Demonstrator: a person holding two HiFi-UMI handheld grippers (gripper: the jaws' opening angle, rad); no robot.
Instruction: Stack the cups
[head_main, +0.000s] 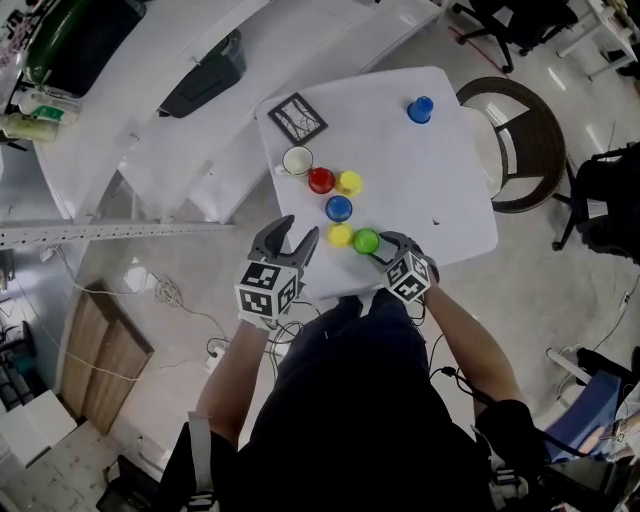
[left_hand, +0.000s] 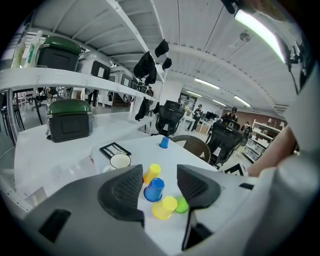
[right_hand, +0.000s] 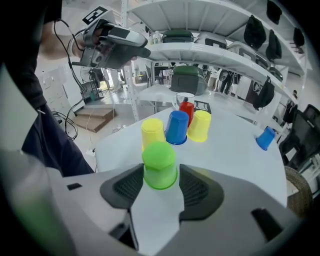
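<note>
Several upturned plastic cups stand on a white table (head_main: 420, 180). A green cup (right_hand: 159, 162) (head_main: 366, 240) sits at the near edge, between the pads of my right gripper (right_hand: 160, 186) (head_main: 378, 248); the jaws flank its base closely and it still rests on the table. Beside it stands a yellow cup (head_main: 340, 235), behind them a blue cup (head_main: 339, 208), then a red cup (head_main: 321, 180) and a second yellow cup (head_main: 349, 182). My left gripper (head_main: 298, 232) (left_hand: 159, 186) hovers open and empty at the table's near left edge, facing the blue cup (left_hand: 154, 189).
A white mug (head_main: 297, 160) and a black framed square (head_main: 297, 117) lie at the table's far left. Another blue cup (head_main: 420, 109) stands alone at the far side. A round brown chair (head_main: 520, 140) is right of the table; white shelving with a dark bin (head_main: 205, 75) is left.
</note>
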